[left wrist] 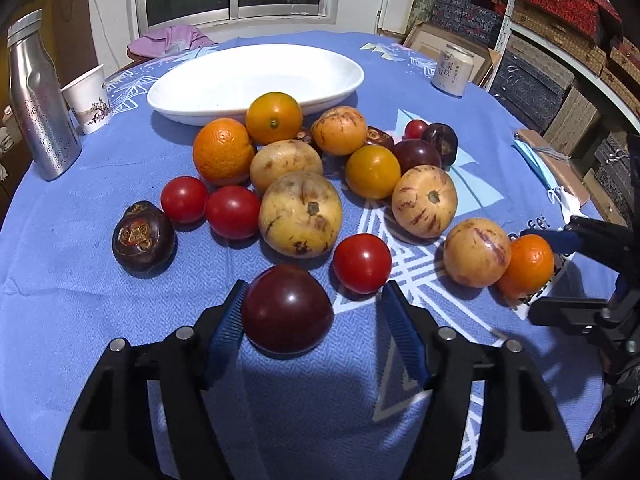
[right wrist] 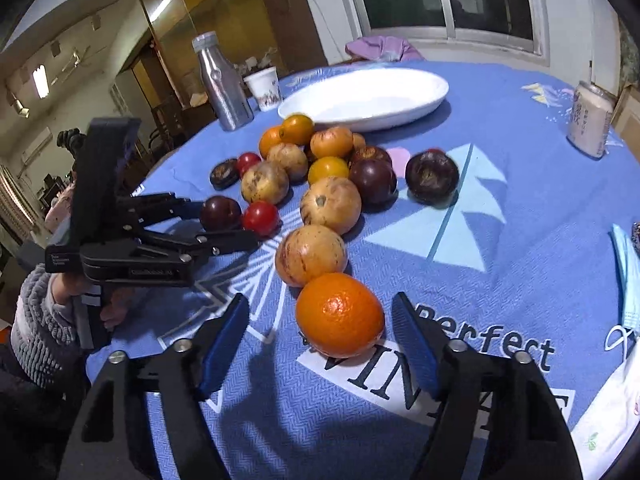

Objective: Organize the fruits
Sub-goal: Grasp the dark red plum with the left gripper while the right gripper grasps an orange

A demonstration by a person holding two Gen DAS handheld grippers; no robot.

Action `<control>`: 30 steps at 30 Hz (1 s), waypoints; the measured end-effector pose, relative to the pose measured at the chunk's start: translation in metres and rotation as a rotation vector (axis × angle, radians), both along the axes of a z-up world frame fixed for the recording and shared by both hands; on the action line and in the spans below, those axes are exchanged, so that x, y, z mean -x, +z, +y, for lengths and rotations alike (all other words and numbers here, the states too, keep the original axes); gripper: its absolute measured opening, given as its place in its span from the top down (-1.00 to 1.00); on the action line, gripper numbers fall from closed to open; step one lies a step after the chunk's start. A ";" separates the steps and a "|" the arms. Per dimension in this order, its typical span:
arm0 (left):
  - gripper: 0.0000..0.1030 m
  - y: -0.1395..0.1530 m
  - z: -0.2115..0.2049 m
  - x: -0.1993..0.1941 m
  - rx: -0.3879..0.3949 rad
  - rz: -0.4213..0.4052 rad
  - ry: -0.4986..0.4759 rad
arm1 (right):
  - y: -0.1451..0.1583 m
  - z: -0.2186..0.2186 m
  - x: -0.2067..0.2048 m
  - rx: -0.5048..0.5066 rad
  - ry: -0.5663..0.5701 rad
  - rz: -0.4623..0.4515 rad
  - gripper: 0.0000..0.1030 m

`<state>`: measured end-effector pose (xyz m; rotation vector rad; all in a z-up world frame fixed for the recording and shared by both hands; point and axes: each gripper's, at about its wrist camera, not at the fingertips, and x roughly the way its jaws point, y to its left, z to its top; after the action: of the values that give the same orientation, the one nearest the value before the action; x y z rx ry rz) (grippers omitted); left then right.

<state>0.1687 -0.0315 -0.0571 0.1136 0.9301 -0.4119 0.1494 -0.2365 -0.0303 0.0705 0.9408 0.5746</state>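
Several fruits lie in a heap on the blue tablecloth (left wrist: 80, 280) in front of an empty white oval dish (left wrist: 256, 80). My left gripper (left wrist: 314, 300) is open around a dark purple tomato (left wrist: 286, 308); its left pad touches the fruit, the right pad stands apart. A red tomato (left wrist: 362, 262) lies just beyond. My right gripper (right wrist: 322, 312) is open around an orange (right wrist: 340, 314), with gaps on both sides. The left gripper also shows in the right wrist view (right wrist: 216, 222), and the dish (right wrist: 368, 98) too.
A steel bottle (left wrist: 38, 100) and a paper cup (left wrist: 90, 100) stand at the far left. A drink can (left wrist: 452, 70) stands at the far right. A blue face mask (left wrist: 536, 164) lies near the right table edge. Shelves of boxes stand beyond.
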 end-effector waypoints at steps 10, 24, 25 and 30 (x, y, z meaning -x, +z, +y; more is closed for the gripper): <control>-0.13 0.001 0.010 0.000 0.065 0.002 0.003 | -0.010 -0.007 -0.005 -0.025 -0.041 0.066 0.12; 0.26 0.012 0.014 0.009 0.095 -0.048 0.014 | -0.006 -0.011 -0.003 -0.042 -0.070 0.050 0.14; 0.26 0.015 0.015 0.011 0.100 -0.055 0.017 | -0.006 -0.014 -0.003 -0.052 -0.079 0.047 0.14; 0.26 0.035 0.024 0.021 0.102 -0.101 0.034 | -0.001 -0.023 -0.002 -0.083 -0.117 0.024 0.14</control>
<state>0.1481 -0.0072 -0.0223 0.0257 0.8088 -0.4180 0.1519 -0.2599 -0.0312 0.2061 0.9292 0.5055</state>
